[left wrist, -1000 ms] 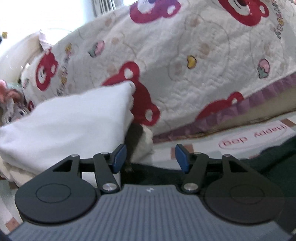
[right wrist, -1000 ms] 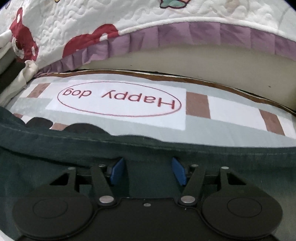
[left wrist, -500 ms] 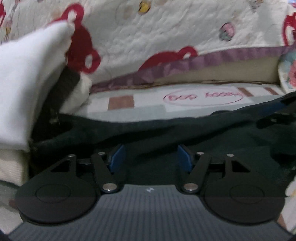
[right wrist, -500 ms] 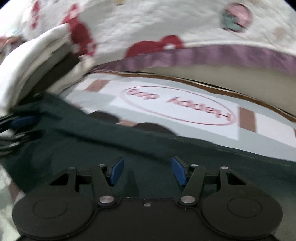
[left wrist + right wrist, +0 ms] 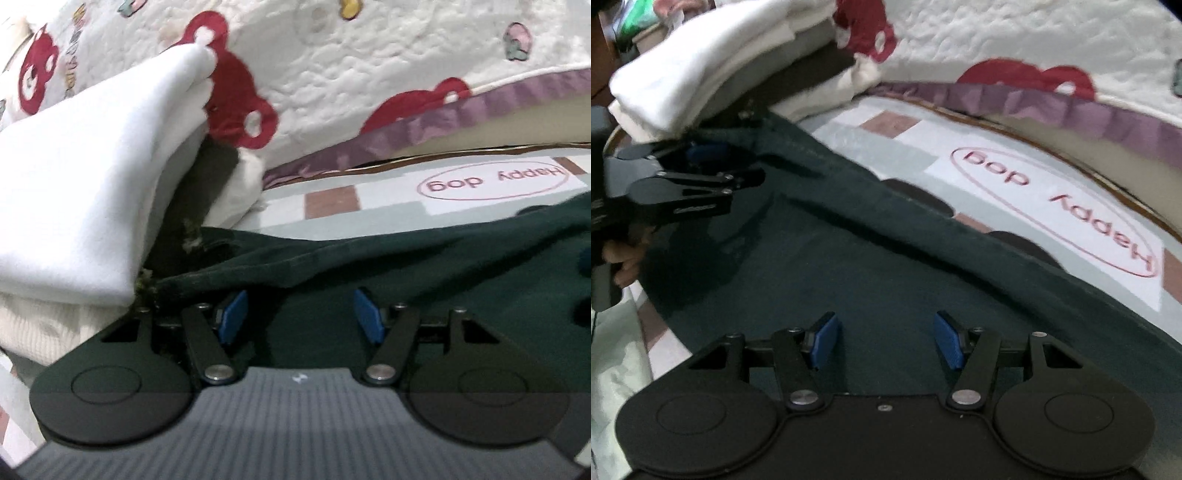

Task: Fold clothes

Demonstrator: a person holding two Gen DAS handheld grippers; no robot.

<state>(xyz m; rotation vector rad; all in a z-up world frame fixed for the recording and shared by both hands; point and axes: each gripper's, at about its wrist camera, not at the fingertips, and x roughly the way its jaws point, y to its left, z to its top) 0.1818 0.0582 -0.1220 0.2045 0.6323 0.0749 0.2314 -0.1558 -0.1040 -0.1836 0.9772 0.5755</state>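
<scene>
A dark green garment (image 5: 406, 258) lies spread flat on a patterned mat (image 5: 332, 199); it also shows in the right wrist view (image 5: 886, 266). My left gripper (image 5: 301, 317) is open and empty, low over the garment near its left far corner, beside a stack of folded white clothes (image 5: 81, 192). It shows from the side in the right wrist view (image 5: 738, 166). My right gripper (image 5: 882, 339) is open and empty, just above the garment's middle.
The folded stack (image 5: 701, 62) has white and dark layers and sits at the mat's left end. A quilt with red bears (image 5: 369, 74) and a purple frill rises behind the mat. The "Happy dog" print (image 5: 1052, 206) lies beyond the garment's far edge.
Both grippers have shifted their view left toward the folded stack. The left gripper now sits close to the garment's corner by the stack. Both stayed open.
</scene>
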